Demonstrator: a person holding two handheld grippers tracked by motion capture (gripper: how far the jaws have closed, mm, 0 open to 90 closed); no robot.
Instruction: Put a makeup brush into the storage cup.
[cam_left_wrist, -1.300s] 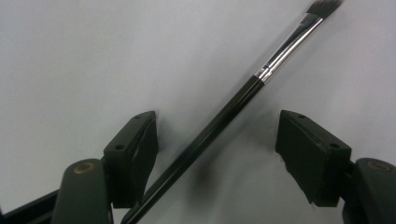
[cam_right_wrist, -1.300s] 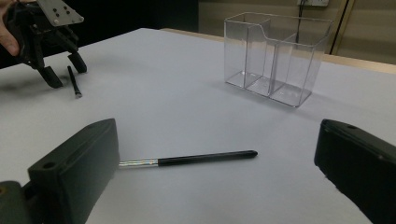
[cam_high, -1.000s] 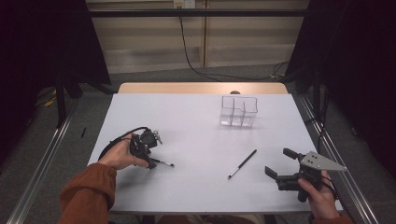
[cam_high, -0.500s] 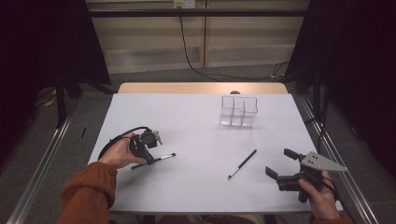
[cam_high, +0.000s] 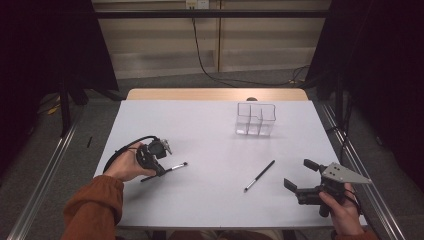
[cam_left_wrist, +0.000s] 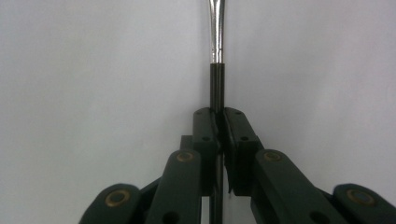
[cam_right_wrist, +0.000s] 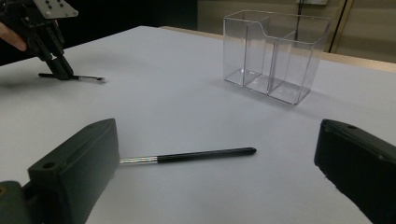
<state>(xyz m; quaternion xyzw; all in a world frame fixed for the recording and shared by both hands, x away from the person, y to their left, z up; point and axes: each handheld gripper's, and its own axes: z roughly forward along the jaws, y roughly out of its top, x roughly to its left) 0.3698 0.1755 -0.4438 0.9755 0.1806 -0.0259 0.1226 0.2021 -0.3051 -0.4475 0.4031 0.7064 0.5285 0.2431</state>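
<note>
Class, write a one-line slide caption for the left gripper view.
Left gripper shut on a thin black-handled brush over the white table.

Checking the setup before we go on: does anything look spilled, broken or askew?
Nothing stands out. The clear organizer stands upright and empty, one brush lies loose on the table, and the left claw is shut on the other brush.

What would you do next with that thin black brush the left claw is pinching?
Probably lift it off the white table. The left gripper is shut on the thin black silver-collared brush, which lies flat, and the empty clear plastic divided holder looks like its destination.
</note>
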